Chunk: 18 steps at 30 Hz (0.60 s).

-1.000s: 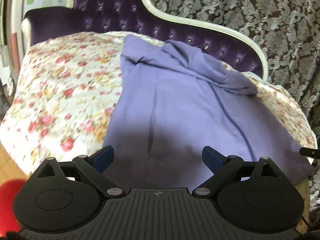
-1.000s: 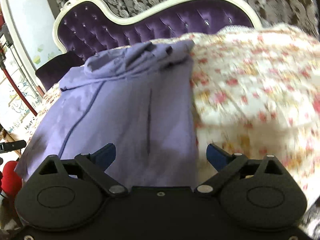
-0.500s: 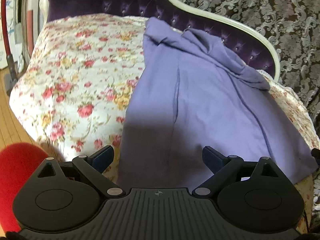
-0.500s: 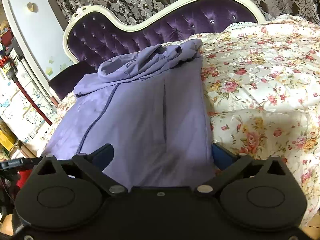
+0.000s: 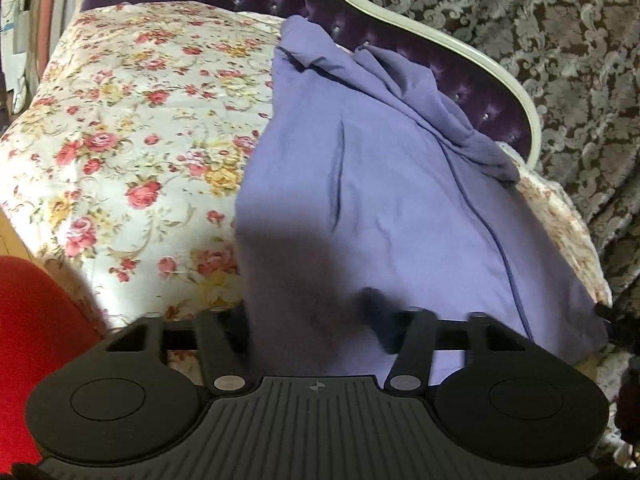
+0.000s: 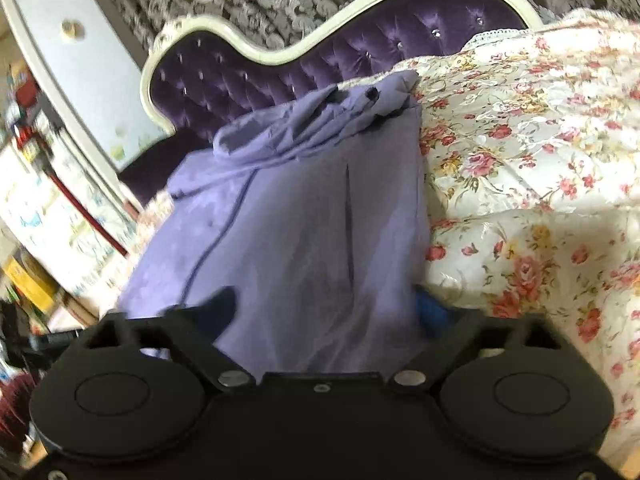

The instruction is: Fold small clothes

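A lavender garment lies spread along a floral bedspread, its far end bunched near the headboard. It also shows in the right wrist view. My left gripper is at the garment's near hem, fingers partly closed, with cloth between them; the left finger is hidden by cloth. My right gripper is at the same hem, its jaws still fairly wide, cloth lying between the blue pads. Motion blur hides whether either grips the cloth.
A purple tufted headboard with a white frame stands behind the bed. Patterned curtains hang beyond. A red object sits at lower left. Shelves and clutter are left of the bed. The bedspread fills the right.
Both grippers moved forward and down onto the garment's near hem. The left gripper's fingers have narrowed from wide open; the right's have narrowed a little.
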Each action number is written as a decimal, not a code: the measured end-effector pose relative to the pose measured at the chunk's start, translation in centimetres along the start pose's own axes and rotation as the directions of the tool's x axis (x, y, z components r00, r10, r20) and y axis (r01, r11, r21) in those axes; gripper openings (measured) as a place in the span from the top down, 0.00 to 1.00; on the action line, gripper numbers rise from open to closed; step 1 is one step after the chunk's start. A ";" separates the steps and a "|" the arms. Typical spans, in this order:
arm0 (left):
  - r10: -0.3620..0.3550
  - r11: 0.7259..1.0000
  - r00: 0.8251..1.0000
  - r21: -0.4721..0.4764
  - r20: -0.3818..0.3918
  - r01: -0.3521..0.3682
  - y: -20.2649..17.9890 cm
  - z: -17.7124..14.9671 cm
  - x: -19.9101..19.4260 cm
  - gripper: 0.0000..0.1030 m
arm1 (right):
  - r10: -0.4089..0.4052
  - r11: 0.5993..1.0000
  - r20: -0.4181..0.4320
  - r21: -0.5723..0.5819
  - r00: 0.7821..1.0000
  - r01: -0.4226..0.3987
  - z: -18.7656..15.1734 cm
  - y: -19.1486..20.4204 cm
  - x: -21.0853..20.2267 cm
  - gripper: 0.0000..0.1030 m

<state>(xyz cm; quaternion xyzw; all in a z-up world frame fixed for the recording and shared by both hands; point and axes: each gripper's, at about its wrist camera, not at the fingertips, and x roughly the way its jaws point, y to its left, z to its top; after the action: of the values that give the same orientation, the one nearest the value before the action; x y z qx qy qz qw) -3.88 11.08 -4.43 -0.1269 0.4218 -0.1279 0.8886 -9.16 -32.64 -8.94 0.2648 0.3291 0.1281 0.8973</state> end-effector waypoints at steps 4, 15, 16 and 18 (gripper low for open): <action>-0.035 0.999 0.999 -0.038 0.036 0.037 0.6 0.2 -0.8 0.88 | -0.050 0.999 -0.072 0.005 0.996 0.050 -0.3 -0.4 0.8 0.77; -0.207 0.970 0.969 -0.098 0.138 0.221 -0.6 4.5 -3.7 0.92 | 0.141 0.976 0.049 0.159 0.989 -0.147 4.3 -1.0 -1.9 0.85; -0.219 0.966 0.964 -0.103 0.153 0.236 -0.8 5.1 -3.8 0.92 | 0.157 0.973 0.069 0.161 0.985 -0.166 5.0 -1.0 -2.0 0.85; -0.252 0.956 0.950 -0.105 0.186 0.274 -1.2 6.7 -4.0 0.92 | 0.185 0.967 0.106 0.161 0.977 -0.200 6.5 -0.7 -1.9 0.85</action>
<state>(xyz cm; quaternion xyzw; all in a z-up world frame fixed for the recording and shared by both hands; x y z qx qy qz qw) -1.27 12.04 2.92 -0.2498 0.3309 -0.2066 0.8862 -6.24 -36.52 -4.13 0.3767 0.2708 0.1740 0.8686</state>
